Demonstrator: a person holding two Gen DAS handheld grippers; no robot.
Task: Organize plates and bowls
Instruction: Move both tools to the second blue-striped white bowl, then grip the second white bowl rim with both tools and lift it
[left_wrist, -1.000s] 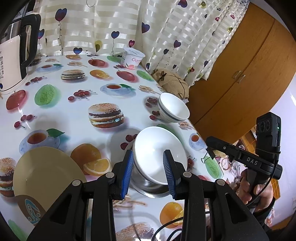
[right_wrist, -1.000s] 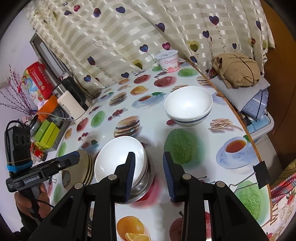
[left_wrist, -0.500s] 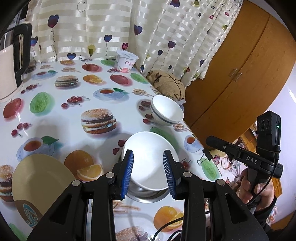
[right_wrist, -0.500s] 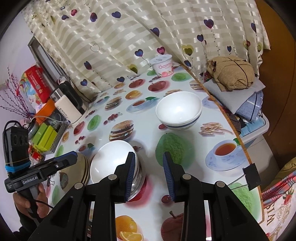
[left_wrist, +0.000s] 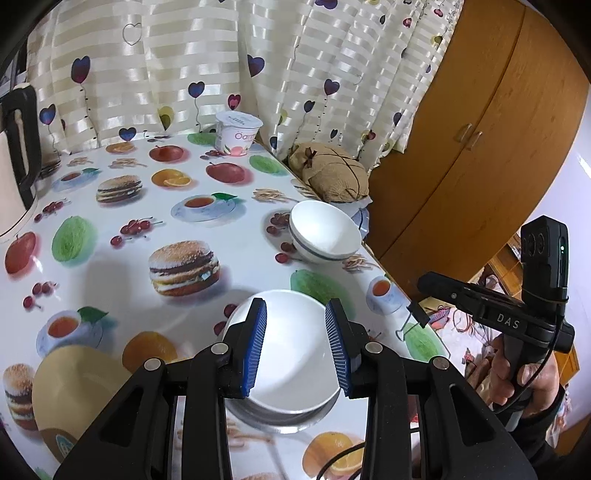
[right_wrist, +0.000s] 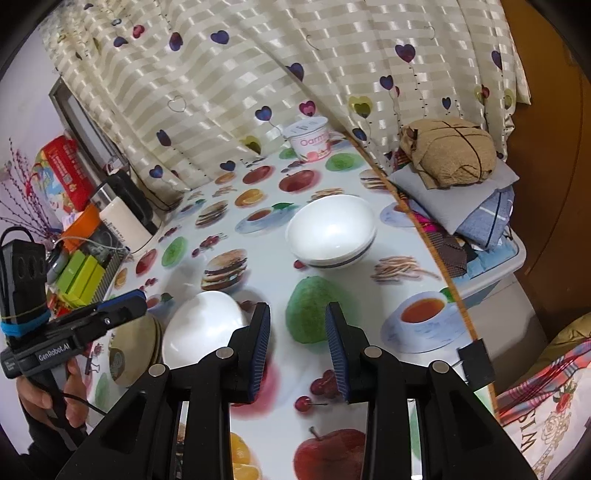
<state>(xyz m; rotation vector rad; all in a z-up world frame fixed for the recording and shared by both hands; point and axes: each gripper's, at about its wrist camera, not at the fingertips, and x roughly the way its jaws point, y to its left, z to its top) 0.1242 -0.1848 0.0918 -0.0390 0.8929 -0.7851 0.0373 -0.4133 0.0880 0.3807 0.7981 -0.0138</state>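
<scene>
Both grippers have lifted back, empty, jaws partly spread: left gripper (left_wrist: 295, 343) above the stacked white bowl (left_wrist: 291, 358), right gripper (right_wrist: 297, 347) beside it; second bowl (right_wrist: 330, 230) waits farther along the table (left_wrist: 110, 258)

A bowl (left_wrist: 291, 354) sits in a metal dish (left_wrist: 280, 419), another bowl (left_wrist: 325, 232) behind it.

The left black tongs with blue ribbed pads (left_wrist: 295, 345) are hovering, parted and holding nothing, over a white ceramic bowl (left_wrist: 291, 354) nested in a steel bowl (left_wrist: 284, 419). A blue-banded white bowl (left_wrist: 323, 230) is sitting farther along the fruit-printed bench (left_wrist: 122, 269), a round tan plate (left_wrist: 74, 387) lying at the near left.
</scene>
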